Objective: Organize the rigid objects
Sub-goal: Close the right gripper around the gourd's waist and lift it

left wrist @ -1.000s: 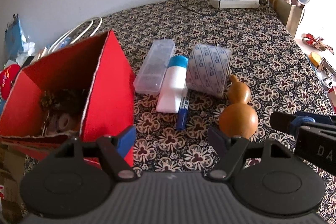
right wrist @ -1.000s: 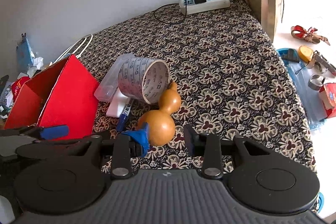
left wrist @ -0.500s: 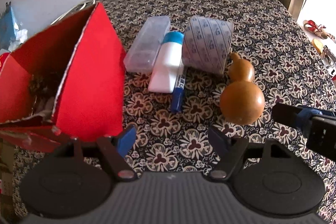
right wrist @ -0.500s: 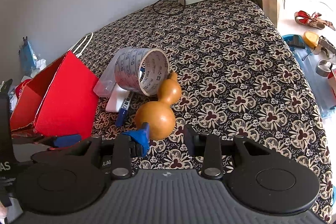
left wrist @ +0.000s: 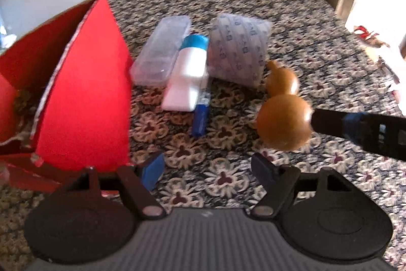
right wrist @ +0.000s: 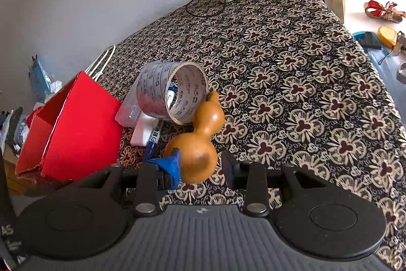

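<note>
A: Right gripper (right wrist: 200, 166) jaws are spread around the gourd (right wrist: 196, 144), not clamped yet; left gripper (left wrist: 206, 170) jaws gape over bare patterned cloth (left wrist: 220, 169)

B: So the grasp is under way?

A: I'd say so: close on its fat lower bulb, then carry it to the red box (right wrist: 76, 128)

B: Any writing?

A: Print inside the tape roll (right wrist: 172, 93), too small to read
</note>
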Available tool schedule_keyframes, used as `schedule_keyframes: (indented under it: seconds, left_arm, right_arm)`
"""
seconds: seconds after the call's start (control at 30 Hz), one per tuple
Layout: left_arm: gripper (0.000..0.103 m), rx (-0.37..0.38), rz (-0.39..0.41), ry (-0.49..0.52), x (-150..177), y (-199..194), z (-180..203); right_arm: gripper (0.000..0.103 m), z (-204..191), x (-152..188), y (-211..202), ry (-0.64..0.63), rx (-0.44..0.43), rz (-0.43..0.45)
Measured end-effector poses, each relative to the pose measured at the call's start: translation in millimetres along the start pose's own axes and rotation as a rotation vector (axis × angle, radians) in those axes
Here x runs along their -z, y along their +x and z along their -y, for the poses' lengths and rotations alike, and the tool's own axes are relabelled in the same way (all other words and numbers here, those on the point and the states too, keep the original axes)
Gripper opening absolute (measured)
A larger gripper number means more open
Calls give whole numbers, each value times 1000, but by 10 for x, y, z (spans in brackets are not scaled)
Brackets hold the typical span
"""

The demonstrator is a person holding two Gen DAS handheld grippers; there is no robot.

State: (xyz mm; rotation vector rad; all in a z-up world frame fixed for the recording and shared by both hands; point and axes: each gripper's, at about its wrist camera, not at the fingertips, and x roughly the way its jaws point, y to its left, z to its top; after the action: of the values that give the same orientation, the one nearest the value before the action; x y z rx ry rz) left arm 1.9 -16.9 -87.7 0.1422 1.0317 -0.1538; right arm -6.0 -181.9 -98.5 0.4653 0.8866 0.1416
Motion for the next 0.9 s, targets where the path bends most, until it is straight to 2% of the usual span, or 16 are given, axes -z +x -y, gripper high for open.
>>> schedule_keyframes:
  seconds: [0.1, 0.2, 0.33, 0.47, 0.63, 0.7, 0.9]
  left_arm:
    - [78, 79, 31, -12, -13, 6, -1]
    - [83, 101, 64, 19, -51, 13, 93]
    - [83, 129, 43, 95, -168, 110, 254]
    - [83, 163, 42, 119, -261, 230, 306]
    - [83, 266, 51, 104, -301, 221, 222]
    - [83, 260, 59, 105, -348, 242, 228]
    - [83, 266, 19, 125, -459, 422, 280]
  right_arm:
    - [18, 83, -104, 79, 68, -44, -12]
    - [18, 151, -200, 195, 132, -61, -35]
    - [18, 194, -311, 312, 175, -89, -49]
    - [19, 219, -395, 315, 183, -127, -48]
    - [21, 250, -473, 413, 169, -95, -52]
    - [21, 250, -476, 500, 167, -64, -81]
    - [19, 274, -443, 707, 202, -80, -136]
